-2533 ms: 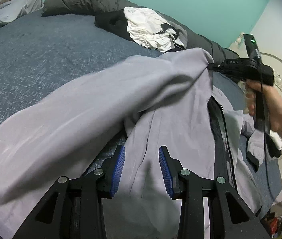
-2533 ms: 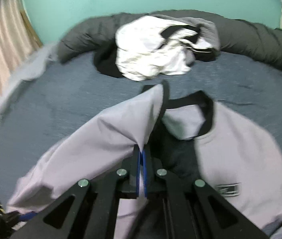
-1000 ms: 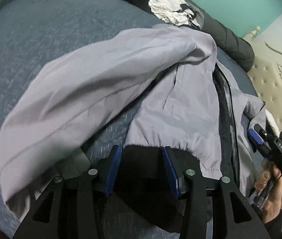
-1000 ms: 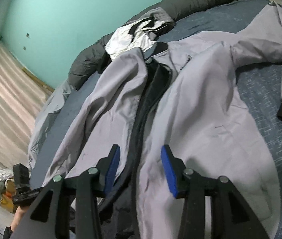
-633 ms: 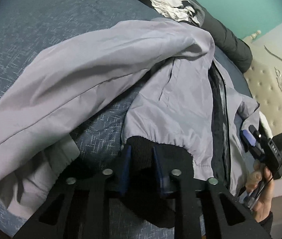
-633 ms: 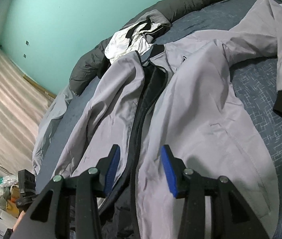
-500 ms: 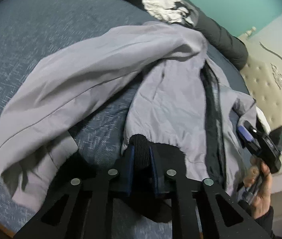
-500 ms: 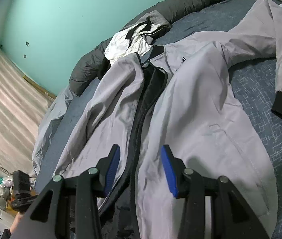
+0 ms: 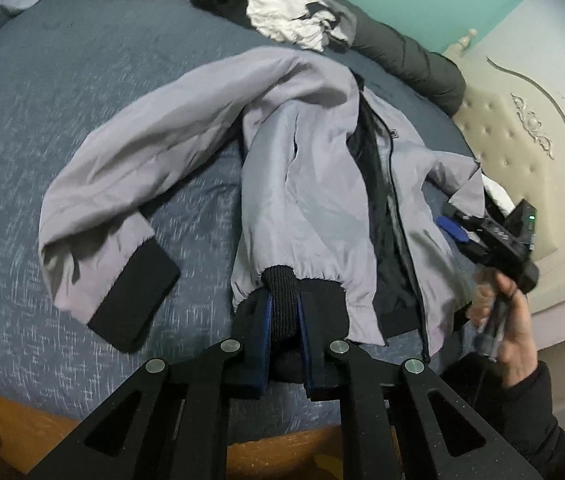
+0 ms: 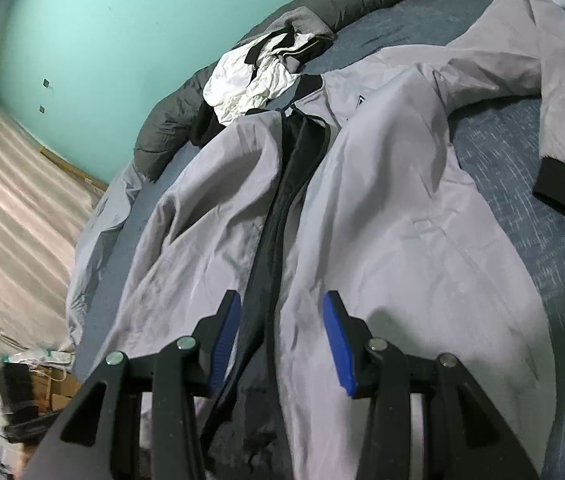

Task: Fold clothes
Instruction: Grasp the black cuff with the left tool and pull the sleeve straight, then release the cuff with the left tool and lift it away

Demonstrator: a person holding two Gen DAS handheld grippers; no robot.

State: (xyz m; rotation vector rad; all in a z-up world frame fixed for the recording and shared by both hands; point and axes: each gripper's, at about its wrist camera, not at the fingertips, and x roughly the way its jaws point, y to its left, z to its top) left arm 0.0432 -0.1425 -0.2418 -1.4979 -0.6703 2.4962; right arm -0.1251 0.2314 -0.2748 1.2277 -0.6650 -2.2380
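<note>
Lengthwise, the jacket (image 9: 314,184) points collar-first away; left hand-held gripper (image 9: 284,320) clamps its hem, right hand-held gripper (image 10: 280,340) gapes.

Smooth cloth on a rough bedspread.
Jacket (image 9: 322,184): faintly sheeny grey cloth with ribbed knit hem (image 9: 282,300); bedspread (image 9: 62,80): matt, flecked blue weave.

A blue bed (image 9: 62,92) carries a grey jacket (image 9: 314,184); beyond the jacket lie a dark duvet (image 9: 414,56) and white clothes (image 9: 286,20)

The jacket (image 10: 402,240) hem hides under the right tongs (image 10: 282,340); its far sleeve is cropped
</note>
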